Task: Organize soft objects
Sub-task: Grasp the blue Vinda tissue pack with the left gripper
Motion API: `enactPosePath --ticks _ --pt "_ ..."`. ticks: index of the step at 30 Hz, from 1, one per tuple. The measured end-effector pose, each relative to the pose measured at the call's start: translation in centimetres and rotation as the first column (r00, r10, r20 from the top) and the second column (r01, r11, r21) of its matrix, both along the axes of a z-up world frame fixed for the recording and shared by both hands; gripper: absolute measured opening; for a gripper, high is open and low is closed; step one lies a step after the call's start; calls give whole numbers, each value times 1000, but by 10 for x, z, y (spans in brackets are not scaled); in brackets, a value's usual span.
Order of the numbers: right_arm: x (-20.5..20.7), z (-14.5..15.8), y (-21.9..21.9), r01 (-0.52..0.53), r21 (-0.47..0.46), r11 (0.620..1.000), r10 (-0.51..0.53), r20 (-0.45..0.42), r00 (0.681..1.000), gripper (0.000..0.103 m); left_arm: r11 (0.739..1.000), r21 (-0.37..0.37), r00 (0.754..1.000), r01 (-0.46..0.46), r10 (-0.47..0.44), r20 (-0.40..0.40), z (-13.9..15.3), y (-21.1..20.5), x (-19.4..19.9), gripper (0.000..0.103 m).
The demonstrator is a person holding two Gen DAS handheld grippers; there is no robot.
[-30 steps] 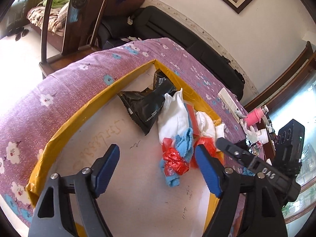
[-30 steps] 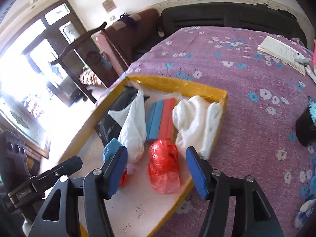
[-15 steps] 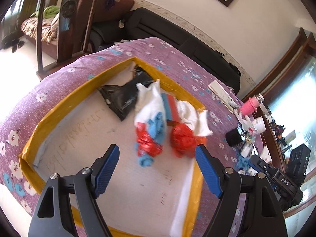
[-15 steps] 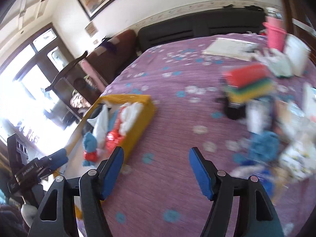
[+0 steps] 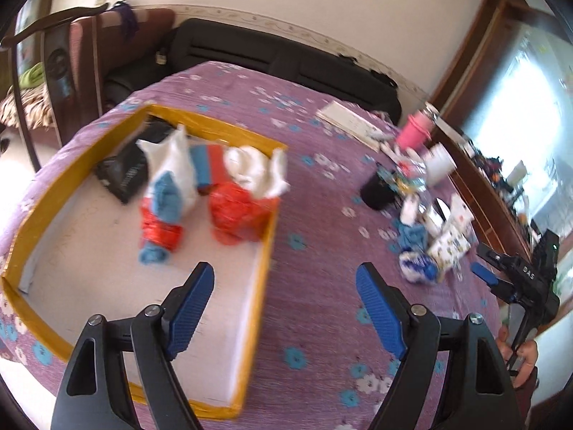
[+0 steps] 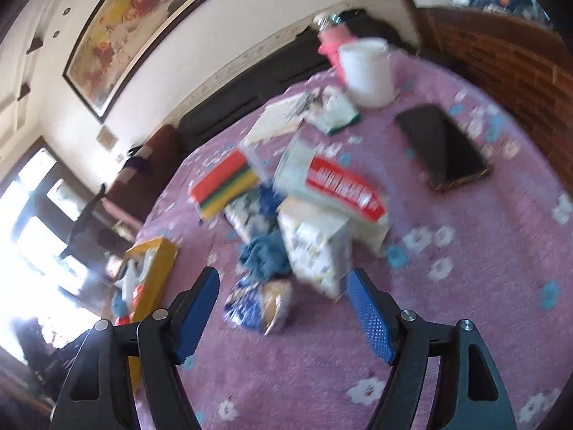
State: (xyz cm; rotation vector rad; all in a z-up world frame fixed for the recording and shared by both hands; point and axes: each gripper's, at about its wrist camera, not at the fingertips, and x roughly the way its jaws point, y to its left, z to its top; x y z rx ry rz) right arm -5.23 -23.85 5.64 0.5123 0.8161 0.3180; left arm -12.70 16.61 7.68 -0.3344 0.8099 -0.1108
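Note:
A yellow-rimmed tray [image 5: 265, 243] lies on the purple flowered tablecloth. It holds a red plastic bag [image 5: 236, 208], a blue cloth wrapped in red [image 5: 161, 222], a white bag [image 5: 175, 165], a white cloth [image 5: 254, 172] and a black pouch [image 5: 121, 175]. My left gripper [image 5: 283, 276] hovers over the tray's right rim, its jaws opening with nothing between them. My right gripper [image 6: 283, 276] hangs above a loose pile: a blue cloth [image 6: 266, 251], a blue-and-white packet [image 6: 258, 304] and a flowered tissue pack [image 6: 318, 247]. Its jaws are opening and empty.
Behind the pile lie a striped sponge stack [image 6: 225, 186], a red-and-white pack [image 6: 343, 186], a black wallet [image 6: 444, 147], a white cup [image 6: 369, 71] and a pink bottle [image 6: 331, 41]. A black sofa and a wooden chair stand beyond the table.
The right gripper swung away from the tray to the pile on the right side of the table. The left gripper drew back and rolled, and now looks over the tray's right rim.

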Motion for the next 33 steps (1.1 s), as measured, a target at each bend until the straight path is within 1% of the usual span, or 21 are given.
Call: enactPosePath --ticks 2,5,6,8,9,11,12,13,14,15,16,17,19,20,23,26,27,33 --pt "8 -12 12 -77 33 997 78 -36 996 79 1000 11 1000 21 -21 -4 0 -11 1 81" --pt "22 -26 31 -97 16 995 98 -65 993 78 998 33 999 48 -48 -8 0 -27 0 81" --pt "30 -32 37 -107 25 994 108 -83 991 78 998 38 998 56 -56 -9 -1 -31 -1 81" --pt "37 -42 49 -131 70 989 138 -114 984 80 997 48 998 64 -64 -8 0 -35 -2 81" --pt "38 -45 59 -170 102 980 182 -113 977 80 996 54 998 67 -67 -6 0 -37 -1 81" --pt "32 -40 78 -288 156 945 302 -70 951 80 996 62 998 70 -70 -2 1 -39 -1 81" --pt "25 -34 88 -365 179 914 377 -33 926 80 995 67 997 71 -71 0 1 -40 0 81" --pt "20 -28 93 -418 189 888 427 -4 904 80 995 69 997 74 -74 -2 0 -42 1 81" --pt "13 -20 96 -461 189 867 464 34 885 80 994 69 997 80 -80 -8 -2 -43 3 81" --pt "4 -10 93 -485 176 856 480 78 874 80 994 69 996 87 -86 -12 -3 -45 4 81" --pt "-1 -3 87 -486 158 859 474 108 874 80 993 69 995 96 -95 -16 -4 -48 6 81" --pt "-5 3 80 -473 137 870 458 126 880 81 992 71 994 106 -105 -20 -6 -51 7 81" --pt "-10 12 60 -390 58 919 380 139 915 82 989 75 991 131 -129 -32 -10 -58 11 81" --pt "-12 15 45 -325 11 946 320 141 937 82 988 75 990 138 -136 -36 -12 -61 13 81" --pt "-10 12 12 -175 -75 982 182 109 977 82 983 73 985 168 -164 -52 -19 -73 21 81" --pt "-7 4 -5 -75 -162 984 89 80 993 82 977 90 979 195 -189 -72 -26 -88 33 81" --pt "-6 0 -7 -61 -177 982 75 72 995 82 973 97 976 207 -200 -80 -28 -95 40 81" --pt "17 -16 -2 -35 -208 978 39 17 999 82 955 130 961 265 -251 -112 -40 -131 74 81"
